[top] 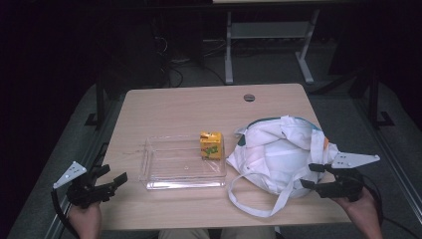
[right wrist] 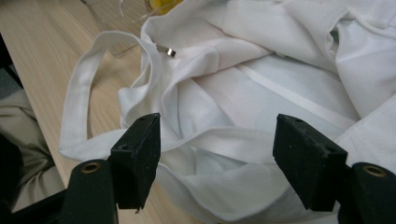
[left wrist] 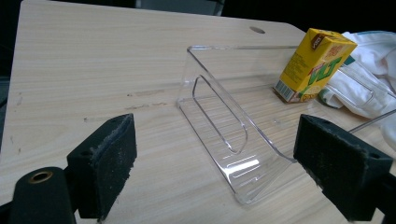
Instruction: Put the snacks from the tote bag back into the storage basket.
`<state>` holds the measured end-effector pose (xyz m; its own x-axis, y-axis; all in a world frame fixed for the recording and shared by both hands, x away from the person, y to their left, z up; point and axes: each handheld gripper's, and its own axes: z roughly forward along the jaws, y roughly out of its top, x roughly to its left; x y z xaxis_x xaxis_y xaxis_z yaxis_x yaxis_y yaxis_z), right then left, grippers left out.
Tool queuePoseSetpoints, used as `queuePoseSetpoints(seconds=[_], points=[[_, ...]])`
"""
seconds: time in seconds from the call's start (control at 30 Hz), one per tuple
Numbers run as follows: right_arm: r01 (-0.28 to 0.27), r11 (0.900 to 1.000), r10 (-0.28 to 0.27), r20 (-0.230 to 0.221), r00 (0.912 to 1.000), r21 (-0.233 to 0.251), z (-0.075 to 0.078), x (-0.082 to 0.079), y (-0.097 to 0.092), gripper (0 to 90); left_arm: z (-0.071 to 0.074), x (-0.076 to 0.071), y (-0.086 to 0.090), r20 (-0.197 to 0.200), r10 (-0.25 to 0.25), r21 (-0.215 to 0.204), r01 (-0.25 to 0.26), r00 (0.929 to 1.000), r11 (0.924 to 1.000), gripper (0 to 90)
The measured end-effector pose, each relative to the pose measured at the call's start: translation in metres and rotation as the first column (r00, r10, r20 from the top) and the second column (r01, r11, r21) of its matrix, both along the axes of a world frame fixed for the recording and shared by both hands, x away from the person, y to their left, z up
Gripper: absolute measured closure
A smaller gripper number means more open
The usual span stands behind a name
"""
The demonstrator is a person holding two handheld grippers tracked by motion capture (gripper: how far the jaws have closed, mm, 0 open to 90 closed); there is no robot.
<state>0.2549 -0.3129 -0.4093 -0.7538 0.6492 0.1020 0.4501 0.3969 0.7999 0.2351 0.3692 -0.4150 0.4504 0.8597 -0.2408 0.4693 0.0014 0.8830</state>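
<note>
Right claw (right wrist: 217,158) stood released over the white bag's (right wrist: 261,88) rim fold near the surface's right edge; best closed squarely on that hem, left claw (left wrist: 215,172) idle, released.

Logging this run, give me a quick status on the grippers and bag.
Left gripper open, facing clear tray. Right gripper open over white tote bag, no grip. Juice box in tray.

Dim room, evenly lit table (top: 164,107); soft focus throughout, glare on the clear tray (left wrist: 243,163).
</note>
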Motion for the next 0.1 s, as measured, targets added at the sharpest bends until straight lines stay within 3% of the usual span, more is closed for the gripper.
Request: queuePoseSetpoints(seconds=[0.1], points=[[0.022, 0.9998, -0.022, 0.009, 0.9997, -0.001, 0.0000, -0.0011, 0.0000, 29.2, -0.0002, 0.0001, 0.0008, -0.001, -0.001, -0.001, 0.001, 1.0000, 1.0000, 12.7]])
